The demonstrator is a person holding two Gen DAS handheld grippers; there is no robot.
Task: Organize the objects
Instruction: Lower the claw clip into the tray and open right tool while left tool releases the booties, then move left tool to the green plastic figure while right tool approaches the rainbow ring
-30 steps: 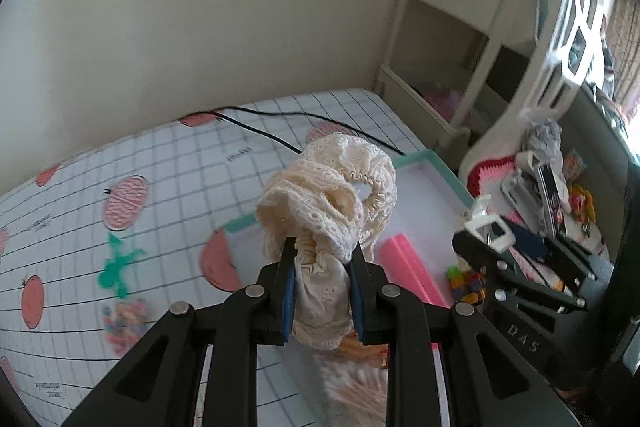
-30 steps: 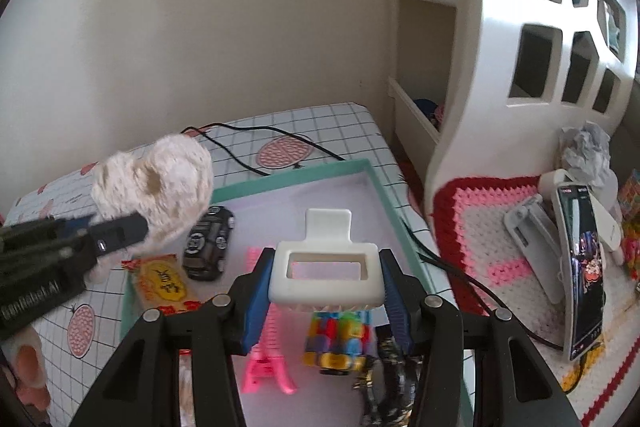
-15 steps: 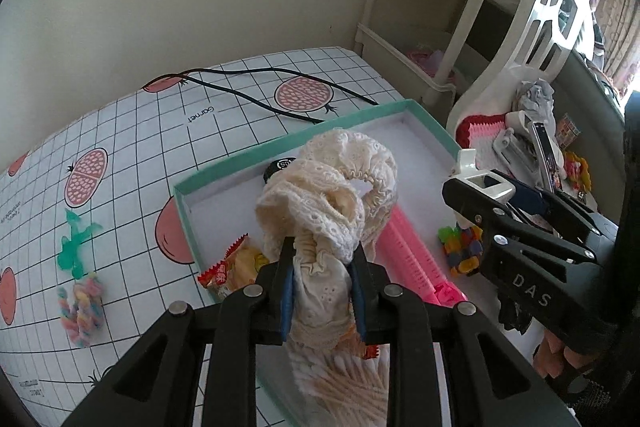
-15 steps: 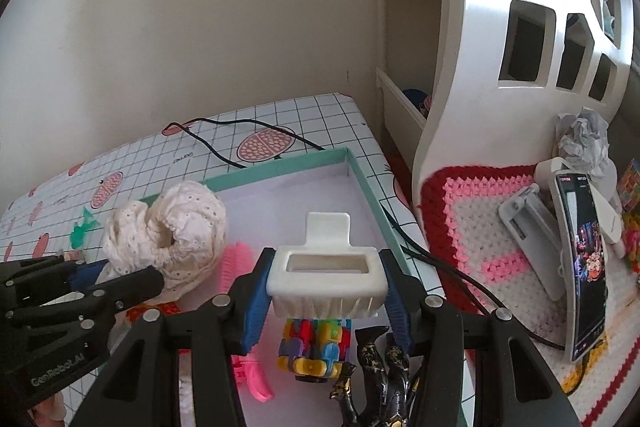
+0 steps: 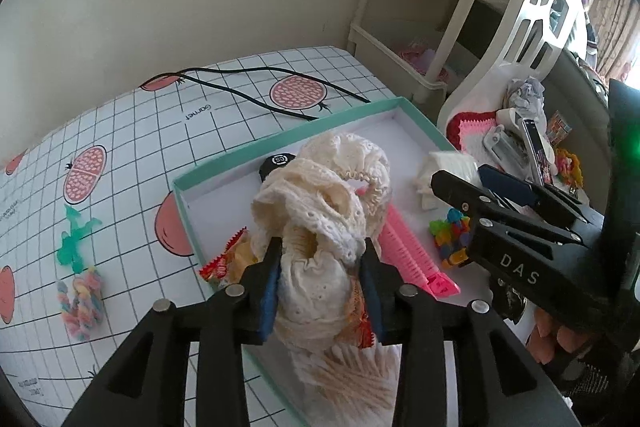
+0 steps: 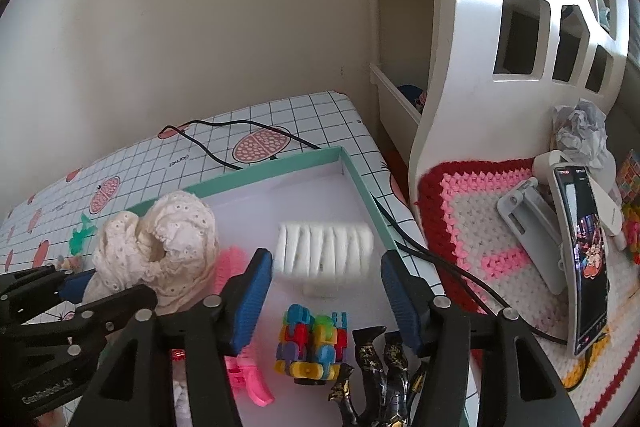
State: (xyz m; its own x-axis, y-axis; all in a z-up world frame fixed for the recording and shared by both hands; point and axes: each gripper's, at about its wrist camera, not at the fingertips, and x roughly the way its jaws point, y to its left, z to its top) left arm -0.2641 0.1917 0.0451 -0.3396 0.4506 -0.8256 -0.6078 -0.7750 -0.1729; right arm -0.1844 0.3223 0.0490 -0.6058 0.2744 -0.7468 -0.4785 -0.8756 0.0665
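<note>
The tabletop (image 5: pixel 132 147), covered in a white grid cloth printed with pomegranates, fills the left of the left wrist view, with a black cable (image 5: pixel 240 95) lying across it at 12 o'clock. On it sits a shallow teal-rimmed box (image 6: pixel 280 167) with a white floor.

The left gripper (image 5: pixel 318 267) is clamped on a cream lace scrunchie (image 5: pixel 320 203), holding it over the box's near half. The right gripper (image 6: pixel 326 287) has its jaws spread wide with nothing between them; a white ribbed plastic holder (image 6: pixel 324 251), blurred, lies in the box just beyond the gap between its fingers.

Inside the box, a pink hair clip (image 5: pixel 408 251) lies at 3 o'clock of the scrunchie, a block of coloured toy bricks (image 6: pixel 312 343) sits near the right gripper's fingers, a black toy car (image 5: pixel 276 163) shows at 11 o'clock behind the scrunchie, and a red snack packet (image 5: pixel 224 263) rests at 9 o'clock.

Outside the box, at its 9 o'clock, a green clip (image 5: pixel 74 239) and a pastel twisted hair tie (image 5: pixel 82 299) lie on the cloth.
</note>
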